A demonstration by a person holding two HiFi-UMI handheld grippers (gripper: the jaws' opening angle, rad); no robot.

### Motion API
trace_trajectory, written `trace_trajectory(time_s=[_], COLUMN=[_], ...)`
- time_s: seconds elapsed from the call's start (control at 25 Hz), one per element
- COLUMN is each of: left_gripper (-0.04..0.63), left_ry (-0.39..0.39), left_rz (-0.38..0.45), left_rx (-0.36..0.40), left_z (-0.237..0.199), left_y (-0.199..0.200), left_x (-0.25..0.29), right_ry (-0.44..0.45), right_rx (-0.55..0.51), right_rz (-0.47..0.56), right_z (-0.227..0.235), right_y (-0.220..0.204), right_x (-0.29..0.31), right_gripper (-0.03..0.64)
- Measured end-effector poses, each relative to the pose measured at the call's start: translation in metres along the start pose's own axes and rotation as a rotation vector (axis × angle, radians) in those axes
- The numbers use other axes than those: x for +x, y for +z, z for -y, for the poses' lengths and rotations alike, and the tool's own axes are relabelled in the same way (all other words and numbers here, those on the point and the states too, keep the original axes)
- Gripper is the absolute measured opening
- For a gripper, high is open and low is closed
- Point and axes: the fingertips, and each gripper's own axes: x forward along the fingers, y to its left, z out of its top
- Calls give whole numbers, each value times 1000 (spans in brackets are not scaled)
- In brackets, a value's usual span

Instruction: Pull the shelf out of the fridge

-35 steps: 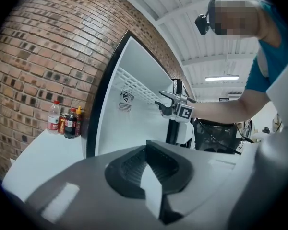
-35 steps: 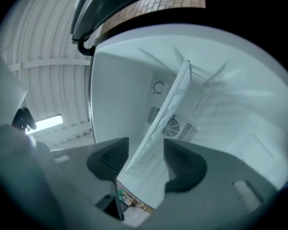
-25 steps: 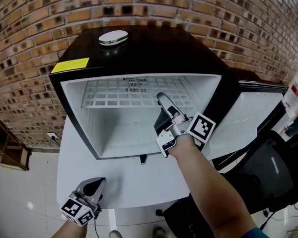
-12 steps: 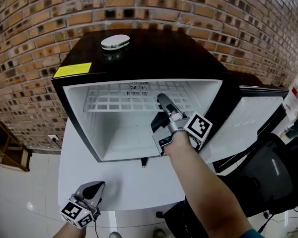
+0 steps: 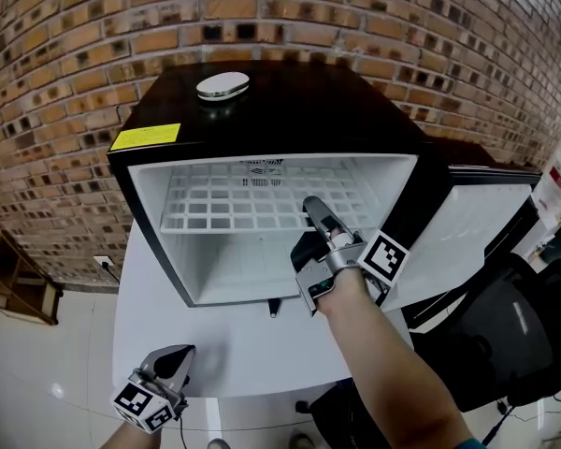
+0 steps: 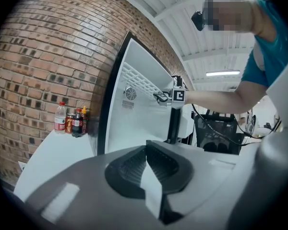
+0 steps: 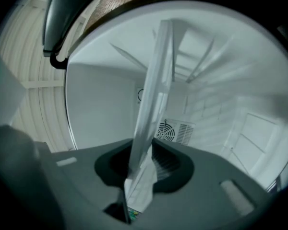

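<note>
Shelf (image 5: 252, 209) farther out than before, tight between right gripper (image 5: 310, 206) jaws; left gripper (image 5: 179, 355) jaws together.

Head view is bright and even. Both gripper views bulge fisheye-wise, edges vignetted black. A long white ceiling tube lamp (image 6: 222, 73) glows at two o'clock.

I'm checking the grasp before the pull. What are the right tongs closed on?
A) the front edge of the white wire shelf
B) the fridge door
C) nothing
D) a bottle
A: the right tongs reach into the open fridge, and the right gripper view shows the edge of the white wire shelf clamped between the jaws.
</note>
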Motion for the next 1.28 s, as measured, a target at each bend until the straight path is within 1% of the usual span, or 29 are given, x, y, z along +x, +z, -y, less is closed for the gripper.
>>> trace_trajectory(time_s=[0.68,1.0,1.2,1.28], left_gripper=[-18,-18,-18,-18], left_ry=[24,35,32,31], left_rz=[11,10,6,2], left_rx=[5,4,3,1], left_z=[4,6,13,16], left_y=[8,8,5,3], left_x=[-28,-42,-47,-49], right_ry=[15,10,39,41], right_rx=[26,75,105,100], right_rz=[25,30,39,41], right_z=[-19,-12,-12,-12], right_y=[-27,-43,-50,-53], right_x=[-68,-99,-118,-125], right_gripper=[63,35,29,26])
